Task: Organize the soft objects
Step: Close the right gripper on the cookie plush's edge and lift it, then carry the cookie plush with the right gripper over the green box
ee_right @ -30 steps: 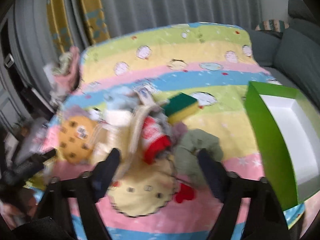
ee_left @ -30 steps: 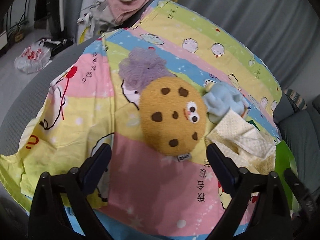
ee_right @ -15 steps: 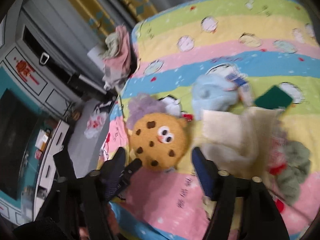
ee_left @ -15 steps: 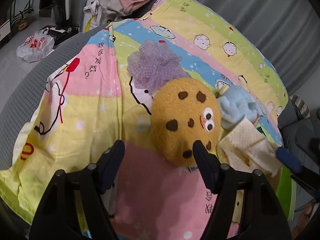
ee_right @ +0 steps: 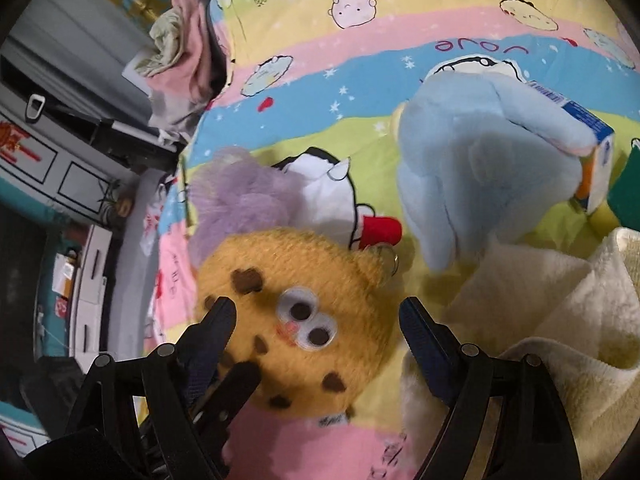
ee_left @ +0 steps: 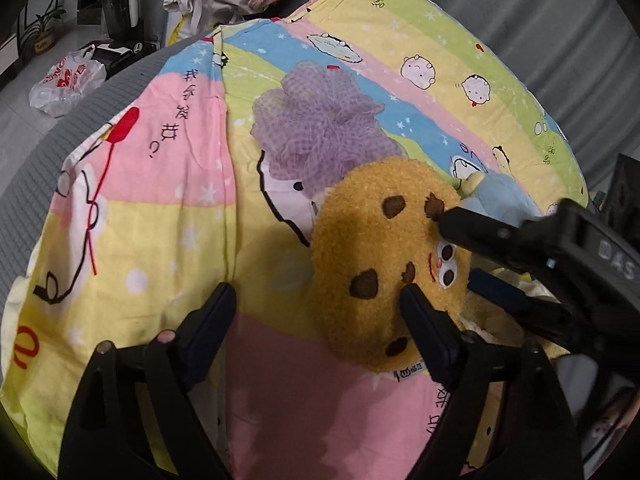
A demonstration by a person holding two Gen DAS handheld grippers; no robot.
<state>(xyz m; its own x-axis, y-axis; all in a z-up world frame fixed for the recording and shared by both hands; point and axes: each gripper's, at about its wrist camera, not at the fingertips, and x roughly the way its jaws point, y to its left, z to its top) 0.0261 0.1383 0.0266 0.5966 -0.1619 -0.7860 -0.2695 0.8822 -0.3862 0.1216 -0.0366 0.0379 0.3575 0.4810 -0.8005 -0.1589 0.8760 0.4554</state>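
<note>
A round brown cookie plush [ee_left: 380,268] with googly eyes lies on the striped cartoon bedsheet [ee_left: 152,184]. It also shows in the right wrist view [ee_right: 304,320]. My left gripper [ee_left: 316,312] is open, its right finger over the cookie's lower part. My right gripper [ee_right: 316,324] is open and straddles the cookie from above; it enters the left wrist view from the right [ee_left: 520,248]. A purple mesh bath pouf [ee_left: 320,128] touches the cookie's far side. A light blue plush [ee_right: 480,160] and a cream towel [ee_right: 552,308] lie to the right.
A small blue and white carton [ee_right: 588,136] leans on the blue plush, next to a green sponge [ee_right: 628,184]. Pink and grey clothes [ee_right: 180,48] are piled beyond the bed. A plastic bag [ee_left: 68,80] lies on the floor at left. Grey curtains [ee_left: 560,40] hang behind.
Both grippers have closed in on the cookie plush. The right gripper swung left from the pile of soft things and now sits over the cookie. The left gripper's fingers stand narrower apart than before.
</note>
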